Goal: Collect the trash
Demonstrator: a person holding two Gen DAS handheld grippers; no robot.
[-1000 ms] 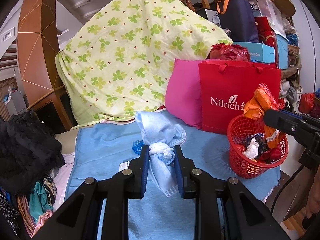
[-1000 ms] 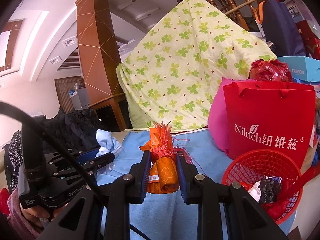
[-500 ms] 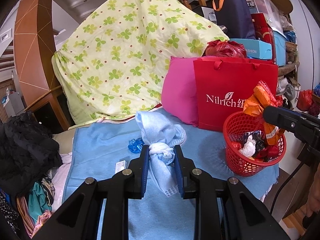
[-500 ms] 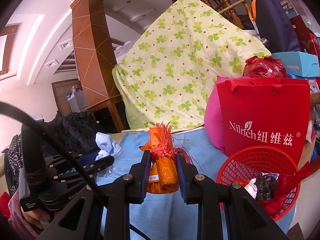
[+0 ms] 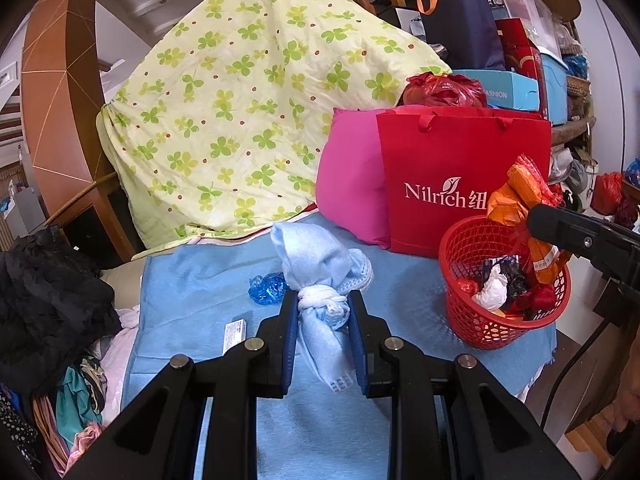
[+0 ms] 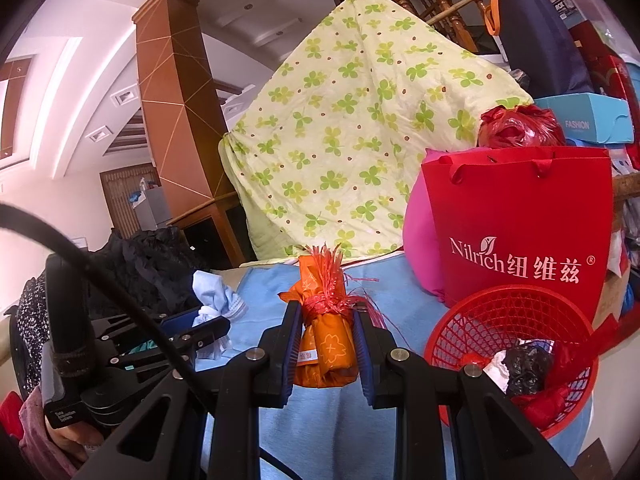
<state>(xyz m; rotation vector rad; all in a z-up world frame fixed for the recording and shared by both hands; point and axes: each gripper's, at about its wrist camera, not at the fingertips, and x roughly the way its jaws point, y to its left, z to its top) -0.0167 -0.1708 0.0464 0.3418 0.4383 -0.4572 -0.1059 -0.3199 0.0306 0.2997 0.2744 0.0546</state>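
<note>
The left gripper (image 5: 322, 312) has its jaws clenched on a knotted light-blue cloth bundle (image 5: 320, 276), held above the middle of the counter (image 5: 192, 280), which is covered by a blue cloth. The right gripper (image 6: 326, 334) grips an orange wrapper bundle (image 6: 326, 340) tied with red string; in the left view that bundle hangs over the far right rim of the red basket (image 5: 472, 320). The basket stands at the counter's right edge and holds white, black and red scraps. Behind it a red paper bag (image 5: 460, 168) stands upright, touching a pink cushion (image 5: 348, 184) on its left. A crumpled blue plastic scrap (image 5: 266, 288) lies on the counter near its middle, just left of the cloth bundle, and a small white label (image 5: 234, 330) lies nearer the front left. A clover-print sheet (image 5: 248, 108) drapes behind the counter's back edge, and dark clothes (image 5: 48, 296) pile off its left edge.
</note>
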